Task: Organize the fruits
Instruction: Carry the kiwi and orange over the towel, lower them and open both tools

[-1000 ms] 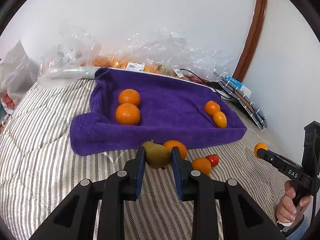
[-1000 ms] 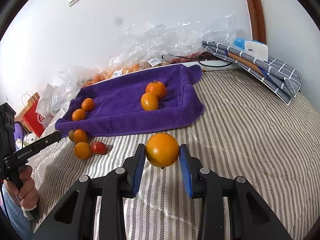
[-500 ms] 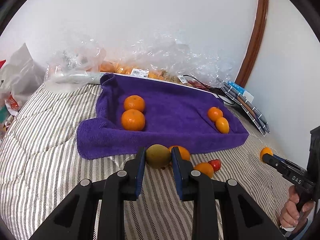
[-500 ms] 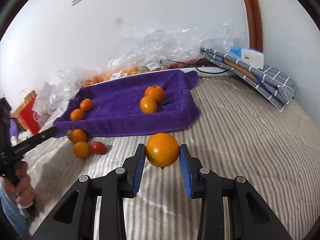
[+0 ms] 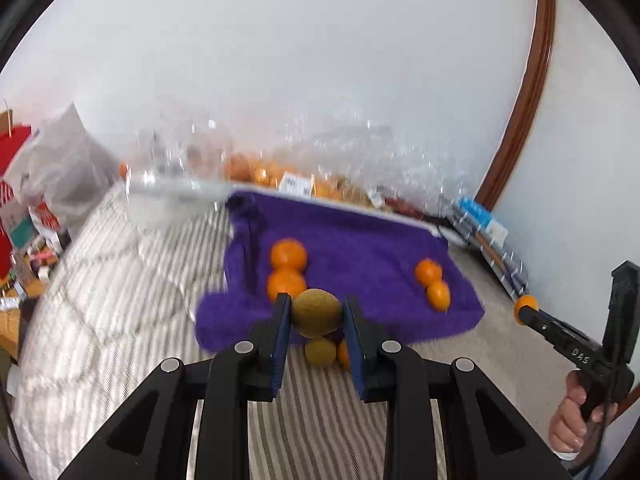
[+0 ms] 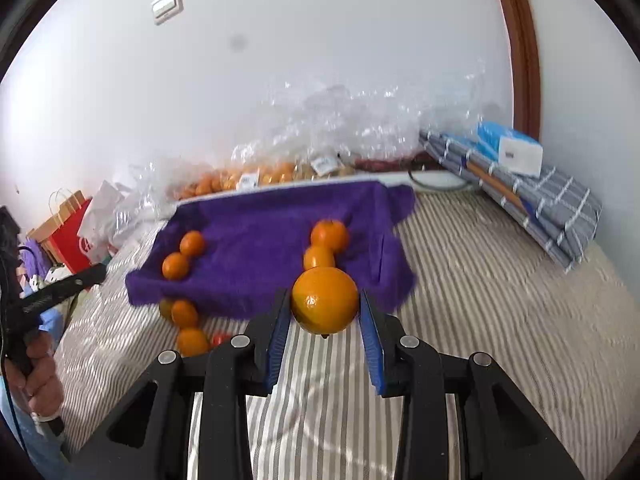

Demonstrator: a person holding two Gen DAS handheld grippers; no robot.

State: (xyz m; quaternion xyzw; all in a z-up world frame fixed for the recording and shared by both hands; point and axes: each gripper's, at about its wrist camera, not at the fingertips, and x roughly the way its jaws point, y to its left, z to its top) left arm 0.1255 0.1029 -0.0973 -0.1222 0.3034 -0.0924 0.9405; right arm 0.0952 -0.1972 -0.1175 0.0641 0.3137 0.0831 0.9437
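Note:
My left gripper (image 5: pixel 316 316) is shut on a green-brown fruit (image 5: pixel 316 312) and holds it above the striped bed, just before the purple towel (image 5: pixel 360 248). My right gripper (image 6: pixel 325 308) is shut on a large orange (image 6: pixel 325 300), lifted near the towel's (image 6: pixel 260 240) front edge; it shows far right in the left wrist view (image 5: pixel 526 308). Two oranges (image 5: pixel 288 254) lie at the towel's left and two smaller ones (image 5: pixel 429 271) at its right. Another green fruit (image 5: pixel 320 352) and loose oranges (image 6: pixel 185 314) with a red fruit (image 6: pixel 220 338) lie on the bed before the towel.
Clear plastic bags of fruit (image 6: pixel 256 176) line the wall behind the towel. A folded checked cloth with a blue-white box (image 6: pixel 516 152) lies at the right. A red paper bag (image 6: pixel 68 236) stands at the left, off the bed. The wall is close behind.
My left gripper has lifted the green-brown fruit off the bed; a second green fruit now shows below it. My right gripper has moved the orange closer to the towel.

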